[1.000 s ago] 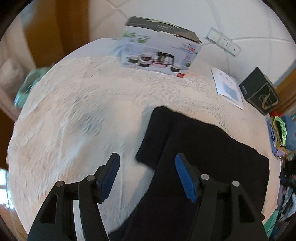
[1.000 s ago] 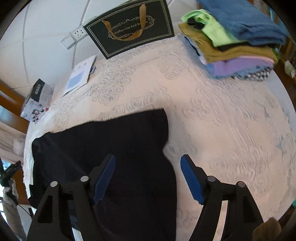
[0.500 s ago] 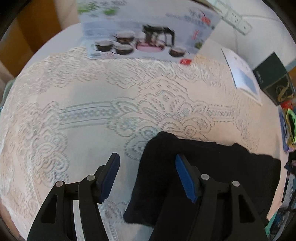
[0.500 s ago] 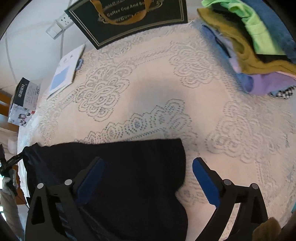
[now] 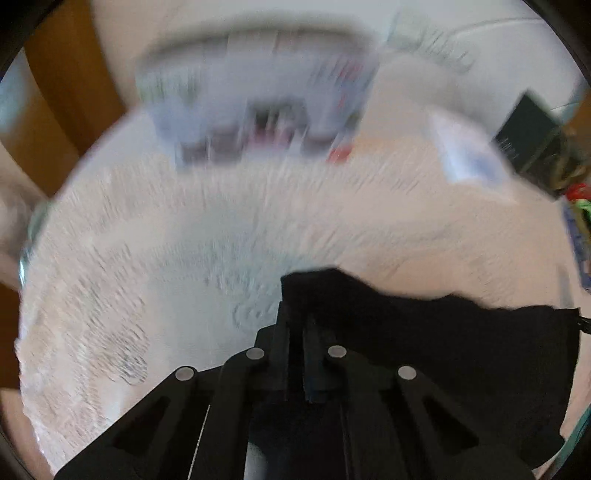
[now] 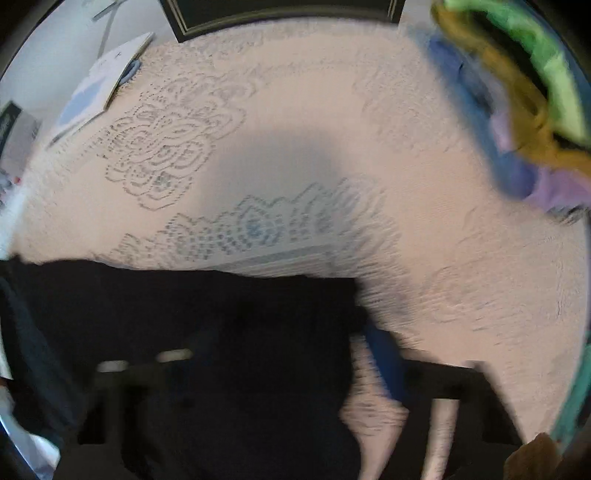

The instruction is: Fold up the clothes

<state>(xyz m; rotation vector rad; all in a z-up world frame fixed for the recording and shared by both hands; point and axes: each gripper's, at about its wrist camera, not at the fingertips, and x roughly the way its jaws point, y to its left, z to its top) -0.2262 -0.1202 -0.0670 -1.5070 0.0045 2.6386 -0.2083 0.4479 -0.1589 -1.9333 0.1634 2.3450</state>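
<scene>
A black garment (image 5: pixel 424 332) lies on the lace tablecloth (image 5: pixel 184 240). In the left wrist view my left gripper (image 5: pixel 295 325) is shut on the garment's near corner, and the cloth rises at the fingertips. The view is blurred by motion. In the right wrist view the garment (image 6: pixel 184 314) fills the lower left. My right gripper (image 6: pixel 291 354) is low over its right edge, with its jaws still apart. One blue pad (image 6: pixel 384 362) shows beside the cloth edge; the other finger is hard to make out against the black cloth.
A printed tea-set box (image 5: pixel 258 110), a white leaflet (image 5: pixel 465 151) and a dark gift bag (image 5: pixel 532 136) stand at the table's far side. A pile of folded coloured clothes (image 6: pixel 524 110) sits at the right. The bag (image 6: pixel 280 11) and leaflet (image 6: pixel 99 85) also show in the right wrist view.
My left gripper has closed on the black garment's corner and is moving fast. My right gripper has dropped lower over the garment's right edge and stays open.
</scene>
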